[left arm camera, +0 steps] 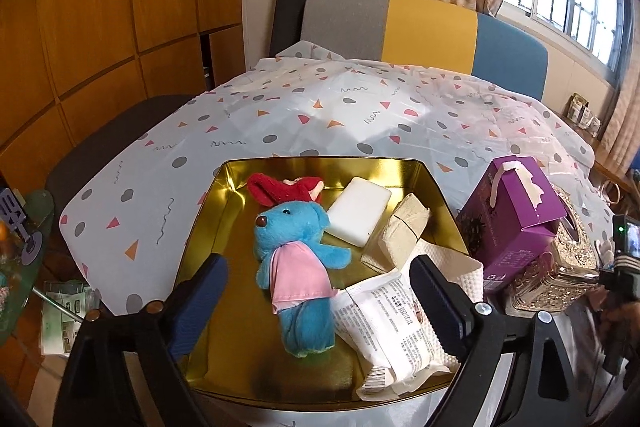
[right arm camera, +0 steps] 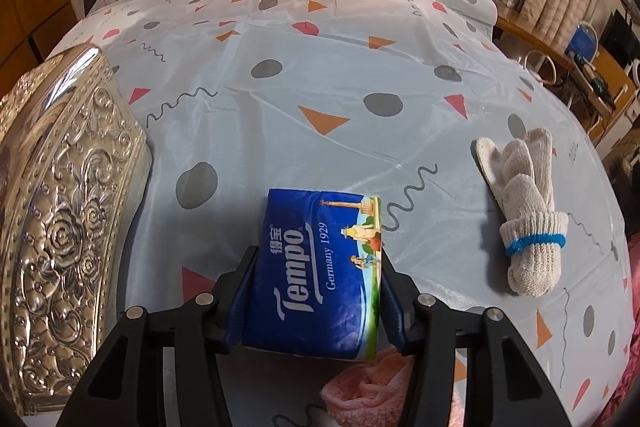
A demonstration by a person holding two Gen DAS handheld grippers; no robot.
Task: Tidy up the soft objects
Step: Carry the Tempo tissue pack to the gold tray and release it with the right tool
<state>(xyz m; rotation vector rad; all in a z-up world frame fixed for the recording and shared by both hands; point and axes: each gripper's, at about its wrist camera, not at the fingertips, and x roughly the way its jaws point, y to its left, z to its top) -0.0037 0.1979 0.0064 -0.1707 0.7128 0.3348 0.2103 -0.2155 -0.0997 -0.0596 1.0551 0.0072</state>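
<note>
A gold tin tray (left arm camera: 208, 227) holds a blue plush mouse in a pink dress (left arm camera: 298, 267), a red plush piece (left arm camera: 280, 187), a white sponge block (left arm camera: 358, 211), a tan bundle (left arm camera: 404, 231), a white textured cloth (left arm camera: 444, 263) and a white printed packet (left arm camera: 392, 323). My left gripper (left arm camera: 316, 291) is open above the tray's near part, one finger on each side of the mouse. My right gripper (right arm camera: 316, 291) is shut on a blue Tempo tissue pack (right arm camera: 316, 267), held over the tablecloth. A pair of white knit gloves (right arm camera: 524, 203) lies to the right. A pink cloth (right arm camera: 368, 387) lies under the gripper.
A purple carton (left arm camera: 516, 227) and an ornate silver box (right arm camera: 60, 207) (left arm camera: 560, 267) stand right of the tray. The patterned tablecloth (right arm camera: 320, 67) covers the table. A multicoloured chair back (left arm camera: 420, 27) is behind. A glass side table (left arm camera: 20, 247) is at the left.
</note>
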